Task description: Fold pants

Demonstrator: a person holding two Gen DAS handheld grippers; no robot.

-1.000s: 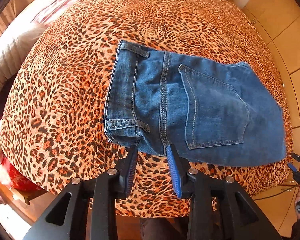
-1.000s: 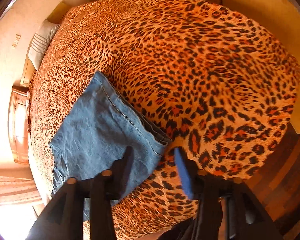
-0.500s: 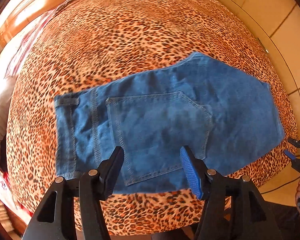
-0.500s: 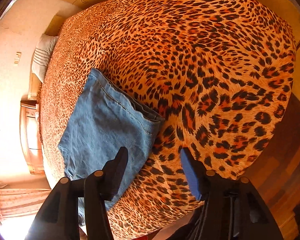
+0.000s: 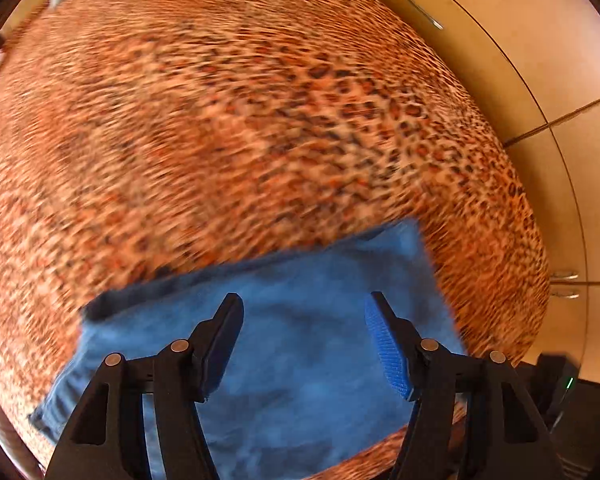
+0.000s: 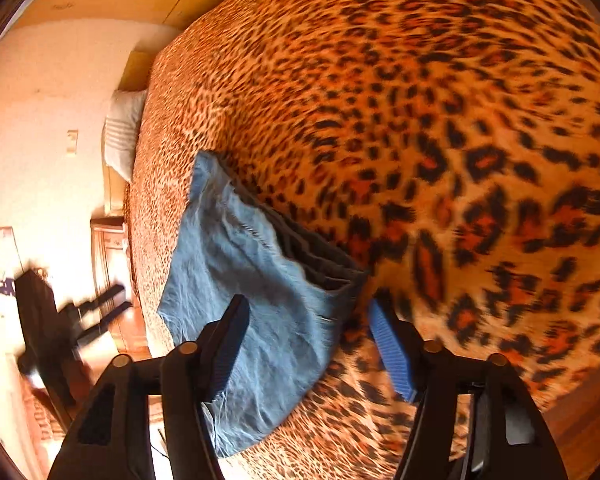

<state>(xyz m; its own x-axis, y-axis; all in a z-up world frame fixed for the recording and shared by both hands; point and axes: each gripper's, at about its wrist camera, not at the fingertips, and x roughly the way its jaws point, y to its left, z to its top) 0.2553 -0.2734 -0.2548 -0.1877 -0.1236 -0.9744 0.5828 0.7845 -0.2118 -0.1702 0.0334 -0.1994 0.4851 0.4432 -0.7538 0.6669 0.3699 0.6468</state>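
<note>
The folded blue jeans (image 5: 300, 344) lie near the front edge of the leopard-print bed (image 5: 260, 120). My left gripper (image 5: 304, 320) is open and empty, hovering over the middle of the jeans; the view is motion-blurred. In the right wrist view the jeans (image 6: 244, 280) lie as a stacked bundle with layered edges at their right end. My right gripper (image 6: 308, 320) is open and empty above that end's corner, one finger over denim, the other over the bedspread (image 6: 440, 140). The left gripper (image 6: 100, 312) shows blurred at the far left.
Wardrobe doors (image 5: 540, 60) with handles stand right of the bed. A white pillow (image 6: 122, 132) lies at the head of the bed by a wooden headboard (image 6: 112, 256). Wooden floor (image 6: 580, 420) shows past the bed's near edge.
My left gripper has opened off the waistband corner and swung right over the jeans. My right gripper has shifted closer over the jeans' end. The jeans lie still.
</note>
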